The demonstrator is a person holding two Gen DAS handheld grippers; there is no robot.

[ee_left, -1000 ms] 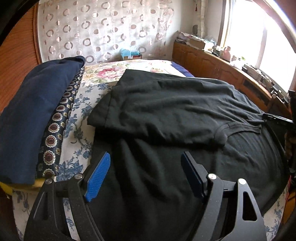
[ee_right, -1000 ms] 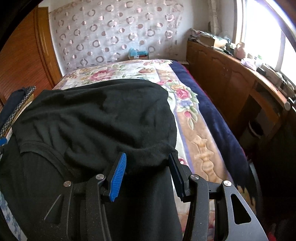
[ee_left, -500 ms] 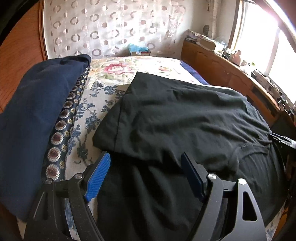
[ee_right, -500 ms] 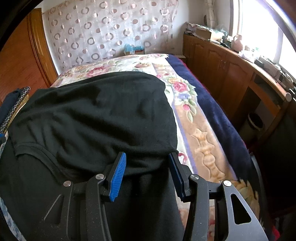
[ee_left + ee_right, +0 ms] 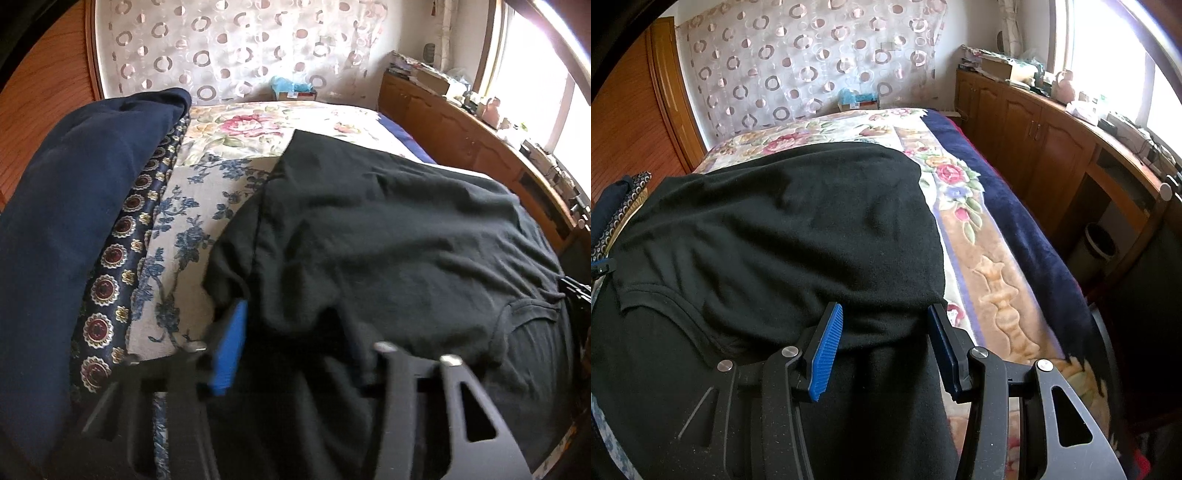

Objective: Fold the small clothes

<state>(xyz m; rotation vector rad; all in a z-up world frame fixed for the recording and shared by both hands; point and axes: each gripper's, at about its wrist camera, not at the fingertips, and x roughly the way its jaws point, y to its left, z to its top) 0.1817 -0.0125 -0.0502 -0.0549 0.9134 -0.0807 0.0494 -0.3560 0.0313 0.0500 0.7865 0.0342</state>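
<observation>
A black garment (image 5: 388, 240) lies spread on the bed, its upper part folded over the lower part; it also shows in the right wrist view (image 5: 783, 229). My left gripper (image 5: 295, 339) is at the folded layer's left near edge, its jaws closer together than before, with cloth bunched between them; the right finger is hidden by cloth. My right gripper (image 5: 884, 332) is open, its fingers straddling the folded layer's right near edge without pinching it.
A dark blue folded blanket (image 5: 74, 229) with a patterned cloth (image 5: 122, 240) under it lies at the bed's left. A floral bedspread (image 5: 240, 125) covers the bed. Wooden cabinets (image 5: 1052, 147) run along the right under the window. A bin (image 5: 1100, 247) stands beside the bed.
Both grippers have moved forward to the folded edge. The left gripper's jaws have narrowed around the cloth; the right gripper's jaws stay the same width.
</observation>
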